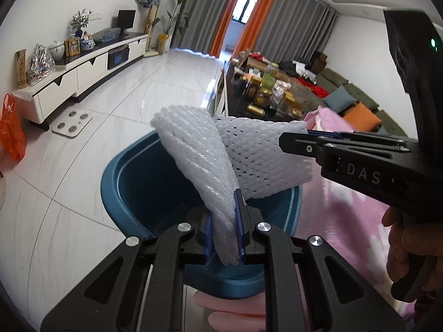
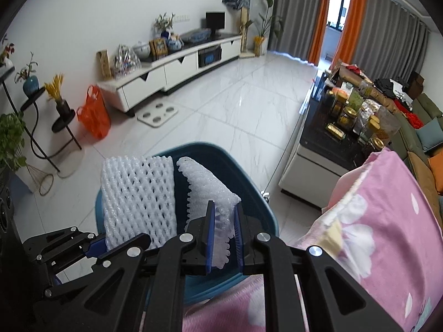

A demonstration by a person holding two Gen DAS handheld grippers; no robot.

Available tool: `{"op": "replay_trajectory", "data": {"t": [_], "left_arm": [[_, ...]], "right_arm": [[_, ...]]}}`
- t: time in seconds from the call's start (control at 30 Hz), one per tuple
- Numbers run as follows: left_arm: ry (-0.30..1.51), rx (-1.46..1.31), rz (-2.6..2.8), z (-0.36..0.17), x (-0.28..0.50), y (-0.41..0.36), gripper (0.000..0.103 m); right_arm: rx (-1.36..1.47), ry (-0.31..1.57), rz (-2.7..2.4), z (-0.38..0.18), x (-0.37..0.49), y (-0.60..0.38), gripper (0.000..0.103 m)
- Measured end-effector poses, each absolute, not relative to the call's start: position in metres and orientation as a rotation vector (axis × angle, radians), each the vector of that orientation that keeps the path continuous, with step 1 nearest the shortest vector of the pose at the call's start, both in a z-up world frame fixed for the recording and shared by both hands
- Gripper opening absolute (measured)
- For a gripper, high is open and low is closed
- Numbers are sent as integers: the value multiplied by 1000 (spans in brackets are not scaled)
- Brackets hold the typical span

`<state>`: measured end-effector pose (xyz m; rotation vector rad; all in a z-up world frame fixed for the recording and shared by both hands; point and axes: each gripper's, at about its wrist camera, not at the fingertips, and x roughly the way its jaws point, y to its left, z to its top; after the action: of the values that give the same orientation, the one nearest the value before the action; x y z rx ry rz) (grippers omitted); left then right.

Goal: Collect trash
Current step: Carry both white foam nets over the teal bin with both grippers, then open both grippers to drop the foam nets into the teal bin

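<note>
two foam nets held over the blue bin

the landmark is the round dark blue plastic trash bin [image 1: 130, 182] that stands on the white tiled floor [image 1: 91, 149], right beside a pink flowered blanket [image 1: 343, 221].

the left gripper [image 1: 224, 235] has its jaws pressed together on a white foam net sleeve [image 1: 193, 160]. the sleeve stands up out of the jaws and sits right above the open mouth of the bin. in the right wrist view the same left gripper [image 2: 91, 244] comes in from the left side of the bin [image 2: 249, 193], pinching that white foam net sleeve [image 2: 138, 196] by its bottom edge.

the right gripper [image 2: 224, 240] has its jaws pressed together on a second white foam net piece [image 2: 207, 185], also above the bin. in the left wrist view the right gripper [image 1: 313, 135] reaches in from the right of the bin, held by a hand [image 1: 407, 246], and its foam net piece [image 1: 265, 160] hangs just behind the first one, touching it.

far past the bin, by the wall, are a long white tv cabinet [image 2: 177, 69] and an orange plastic bag [image 2: 94, 116]. to the right of the bin is a dark tabletop [image 2: 326, 135] full of jars.
</note>
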<state>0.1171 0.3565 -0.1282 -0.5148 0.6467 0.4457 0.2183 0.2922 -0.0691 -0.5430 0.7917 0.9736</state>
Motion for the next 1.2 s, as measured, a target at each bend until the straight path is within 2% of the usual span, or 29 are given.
{"op": "replay_trajectory", "data": {"t": [0.23, 0.43, 0.47, 0.53, 0.73, 0.87, 0.93, 1.0, 1.07, 1.13, 1.2], "left_arm": [[711, -508, 464, -151, 145, 367, 14], [738, -482, 479, -165, 165, 364, 21], [737, -483, 478, -165, 166, 364, 24], [731, -480, 483, -161, 168, 363, 38], [700, -441, 495, -149, 166, 364, 51], [662, -427, 514, -135, 158, 364, 62], [632, -425, 527, -124, 148, 364, 72], [594, -424, 537, -110, 133, 361, 78], [549, -426, 547, -95, 120, 356, 85], [510, -431, 559, -82, 102, 352, 98], [461, -435, 566, -67, 85, 342, 98]], "right_arm": [[-611, 845, 954, -89, 223, 307, 13], [-629, 855, 941, -92, 225, 314, 19], [-627, 854, 939, -92, 226, 314, 25], [-618, 846, 934, -90, 226, 313, 33], [-579, 819, 927, -78, 230, 306, 46], [-531, 779, 938, -61, 231, 294, 69], [-515, 746, 948, -49, 230, 288, 82], [-475, 708, 968, -31, 226, 276, 86], [-438, 658, 985, -16, 221, 263, 96], [-386, 583, 1010, 2, 213, 242, 96], [-351, 524, 999, 16, 207, 222, 96]]}}
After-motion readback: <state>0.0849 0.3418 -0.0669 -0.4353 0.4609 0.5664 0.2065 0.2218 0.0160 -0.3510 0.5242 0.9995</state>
